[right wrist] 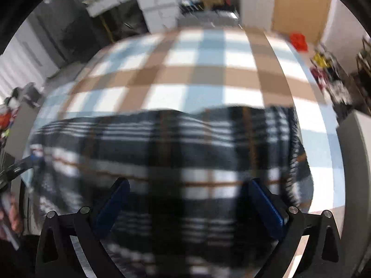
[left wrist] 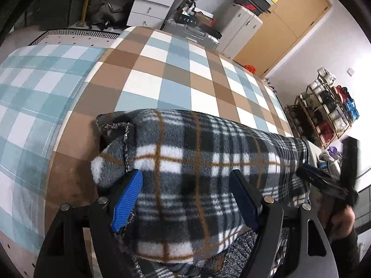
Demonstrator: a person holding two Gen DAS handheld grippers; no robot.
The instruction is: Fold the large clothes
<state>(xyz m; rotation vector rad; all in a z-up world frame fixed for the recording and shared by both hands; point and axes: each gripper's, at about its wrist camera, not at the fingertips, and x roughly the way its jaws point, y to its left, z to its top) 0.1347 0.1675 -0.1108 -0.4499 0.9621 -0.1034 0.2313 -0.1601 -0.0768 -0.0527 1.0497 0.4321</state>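
The checked table cover [left wrist: 176, 74], in brown, pale blue and white squares, fills the upper and middle part of both views; at the left of the left wrist view it overlaps a teal plaid sheet [left wrist: 34, 88]. The plaid fleece garment [left wrist: 208, 162], grey, black and white with thin orange lines, lies bunched across the lower centre of the frame on that cover, and in the right wrist view it spans the same band, blurred [right wrist: 174, 153]. A white drawer unit [left wrist: 150, 2] sits at upper centre, a wooden door [left wrist: 285, 20] at upper right, and a shoe rack [left wrist: 324, 111] at the right edge. Your left gripper [left wrist: 185, 183] has its jaws spread apart, blue pads [left wrist: 127, 201] flanking the fleece without pinching it. Your right gripper [right wrist: 185, 190] likewise has its jaws wide apart over the garment; its dark body also shows at the right edge of the left wrist view [left wrist: 324, 183].
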